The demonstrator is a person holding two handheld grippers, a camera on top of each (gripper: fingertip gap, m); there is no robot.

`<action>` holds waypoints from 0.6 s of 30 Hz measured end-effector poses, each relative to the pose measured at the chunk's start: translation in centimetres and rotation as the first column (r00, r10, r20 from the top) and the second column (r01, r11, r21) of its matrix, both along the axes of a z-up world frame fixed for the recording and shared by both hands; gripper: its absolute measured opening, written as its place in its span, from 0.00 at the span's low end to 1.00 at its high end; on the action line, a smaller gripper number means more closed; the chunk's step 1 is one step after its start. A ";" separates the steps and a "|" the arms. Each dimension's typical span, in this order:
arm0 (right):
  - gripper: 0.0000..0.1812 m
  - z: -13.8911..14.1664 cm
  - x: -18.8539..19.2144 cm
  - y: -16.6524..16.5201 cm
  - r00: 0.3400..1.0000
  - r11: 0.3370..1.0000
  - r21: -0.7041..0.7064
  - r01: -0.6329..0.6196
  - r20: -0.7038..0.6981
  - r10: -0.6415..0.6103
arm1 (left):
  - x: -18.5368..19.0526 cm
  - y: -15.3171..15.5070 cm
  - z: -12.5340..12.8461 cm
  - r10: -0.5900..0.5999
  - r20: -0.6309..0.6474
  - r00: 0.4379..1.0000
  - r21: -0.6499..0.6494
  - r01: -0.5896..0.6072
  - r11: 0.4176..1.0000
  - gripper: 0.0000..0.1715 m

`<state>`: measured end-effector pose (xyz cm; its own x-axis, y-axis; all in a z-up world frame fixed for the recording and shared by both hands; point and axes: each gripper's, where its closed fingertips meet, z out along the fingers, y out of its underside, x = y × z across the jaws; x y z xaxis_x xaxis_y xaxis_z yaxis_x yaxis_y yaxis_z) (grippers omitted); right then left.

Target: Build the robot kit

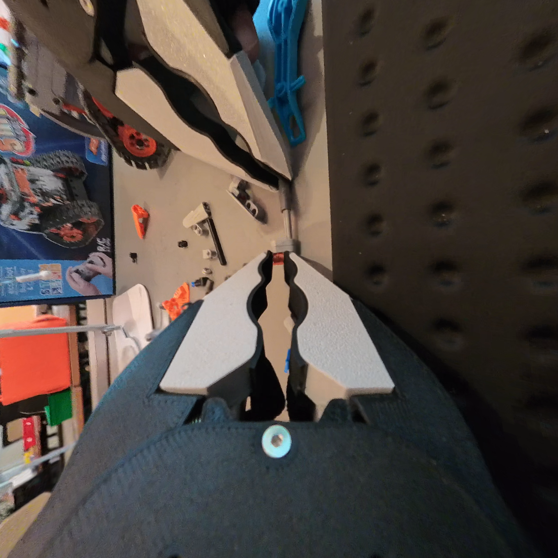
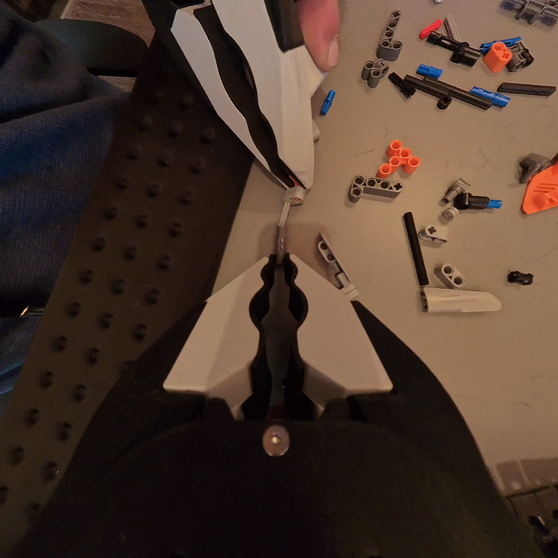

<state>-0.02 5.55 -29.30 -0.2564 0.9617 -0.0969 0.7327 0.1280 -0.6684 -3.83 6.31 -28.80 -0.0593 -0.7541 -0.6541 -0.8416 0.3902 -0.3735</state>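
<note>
My left gripper (image 1: 279, 256) is shut on a small orange piece (image 1: 277, 259) that carries a grey connector (image 1: 285, 244). A thin grey axle (image 1: 288, 216) runs from that connector to my right gripper (image 1: 285, 179), which enters from the upper left. In the right wrist view my right gripper (image 2: 280, 256) is shut on the near end of the axle (image 2: 283, 217). The connector (image 2: 293, 194) sits at the axle's far end, at the tips of my left gripper (image 2: 297, 185). The assembly is held just above the grey table (image 2: 392, 392), beside a black studded board (image 2: 136, 241).
Loose building parts lie on the table: an orange cluster beam (image 2: 398, 163), a grey L-beam (image 2: 374, 188), a black rod (image 2: 416, 250), a white panel (image 2: 462, 302), blue pins. A toy box (image 1: 54, 181), an orange-hubbed wheel (image 1: 139, 145) and a blue part (image 1: 287, 75) are nearby. A thumb (image 2: 323, 39) shows. There is about 5 cm between the tips of the two grippers. Left tips and right tips are each some 8 cm from the black rod (image 2: 416, 250). My left wrist view (image 1: 214, 238) looks at it from another angle.
</note>
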 end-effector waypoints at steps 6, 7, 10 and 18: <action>0.02 -0.1 -0.1 0.3 1.000 0.991 0.135 0.009 0.024 -0.012 | -0.2 0.1 -0.3 0.076 -0.015 0.997 -0.113 -0.077 0.991 0.03; 0.02 -0.1 -0.2 0.3 1.000 0.988 0.157 0.007 0.028 -0.012 | -0.2 0.1 -0.3 0.083 -0.009 0.996 -0.136 -0.084 0.987 0.03; 0.02 -0.1 -0.2 0.4 0.999 0.973 0.231 -0.002 0.039 -0.008 | -0.3 0.1 -0.4 0.118 0.014 0.993 -0.199 -0.113 0.973 0.03; 0.02 0.0 -0.5 0.8 0.998 0.911 0.412 -0.011 0.057 -0.013 | -0.5 0.2 -0.5 0.198 0.016 0.980 -0.354 -0.179 0.918 0.03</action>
<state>-0.56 6.36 -29.32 -0.2614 0.9196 0.2934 0.7683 0.3822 -0.5134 -4.38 6.51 -29.31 0.1325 -0.9288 -0.3461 -0.8632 0.0635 -0.5009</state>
